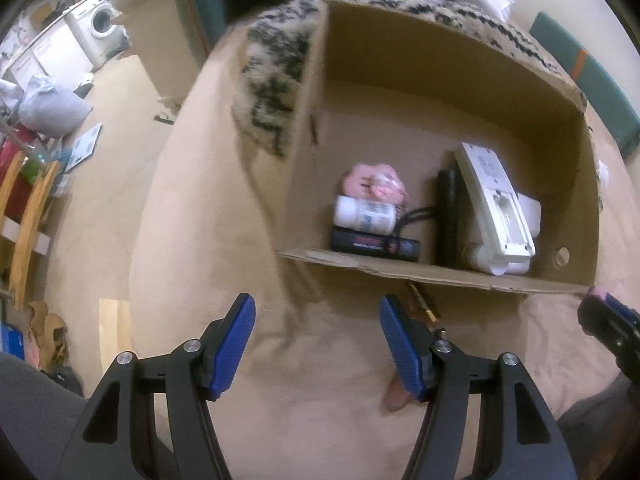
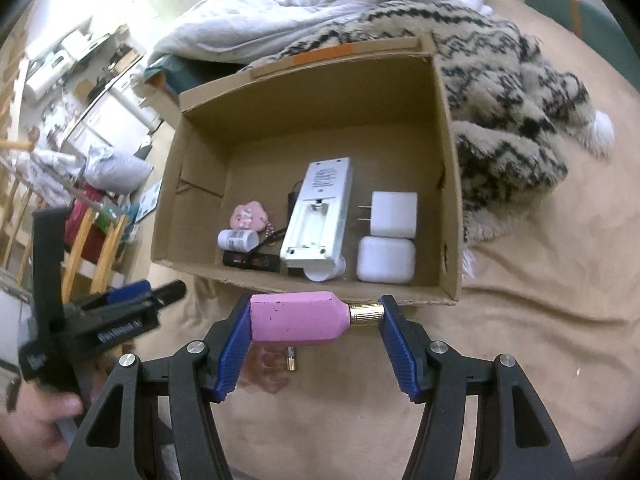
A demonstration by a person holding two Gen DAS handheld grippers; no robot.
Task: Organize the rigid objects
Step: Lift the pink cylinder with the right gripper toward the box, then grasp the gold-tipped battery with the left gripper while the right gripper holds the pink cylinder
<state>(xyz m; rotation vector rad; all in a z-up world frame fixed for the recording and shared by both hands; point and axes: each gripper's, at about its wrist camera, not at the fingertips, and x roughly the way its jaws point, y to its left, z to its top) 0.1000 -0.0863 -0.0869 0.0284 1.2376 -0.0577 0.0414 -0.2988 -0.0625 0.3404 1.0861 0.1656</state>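
Pink faceted bottle with a ribbed brass neck sits clamped lengthwise in the right tongs near the cardboard box; left tongs gape empty.

Pink bottle (cap perhaps gold)

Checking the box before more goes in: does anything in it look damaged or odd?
The white remote lies face down with its battery compartment open, cover missing. It rests tilted on a white tube.
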